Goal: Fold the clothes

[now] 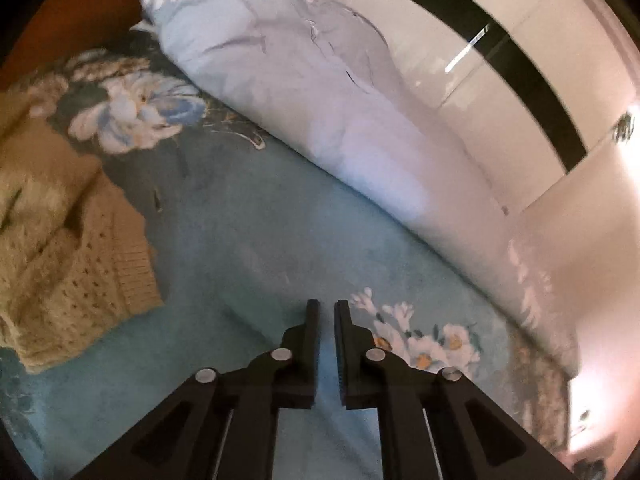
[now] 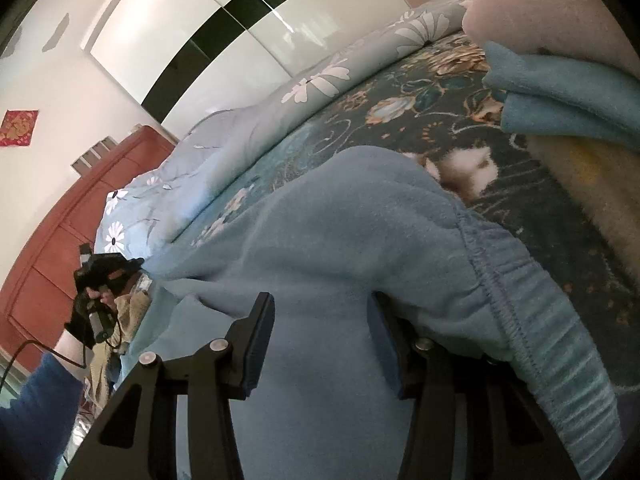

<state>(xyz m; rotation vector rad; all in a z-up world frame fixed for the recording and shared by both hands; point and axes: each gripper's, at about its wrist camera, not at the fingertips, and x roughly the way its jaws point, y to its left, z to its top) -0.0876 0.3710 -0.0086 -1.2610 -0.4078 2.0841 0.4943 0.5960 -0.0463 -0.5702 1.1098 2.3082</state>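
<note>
My left tongs [image 1: 327, 308] hang over the bed's teal floral bedspread [image 1: 256, 240] with a narrow slit between the two black fingers and nothing caught in it. No earlier picture lets me say more about that slit.

I take the bedspread as my landmark. At its far left edge in the left wrist view lies a cream, chunky-knit sweater [image 1: 68, 264], crumpled, its ribbed hem turned toward the middle of the bedspread. Along the bedspread's far side runs a rolled pale-blue quilt printed with white daisies [image 1: 288, 80], and beyond that stands a glossy white wardrobe with a black stripe [image 1: 500, 60].

My right tongs [image 2: 322, 312] are spread about halfway, and a light-blue fleece garment with a gathered elastic waistband [image 2: 360, 240] fills the gap between the fingers. The cloth bulges up over the tips and its waistband drapes across the right-hand finger, so I cannot tell whether the pads are truly pressing it. The garment lies on the near part of the bedspread.

At the bedspread's upper right corner in the right wrist view sits a folded blue fleece piece [image 2: 568, 96] under a pinkish cushion-like shape [image 2: 540, 8].

Off the bedspread's left side, a person's hand in a dark blue sleeve [image 2: 36, 408] holds the other gripper, seen small and dim.
</note>
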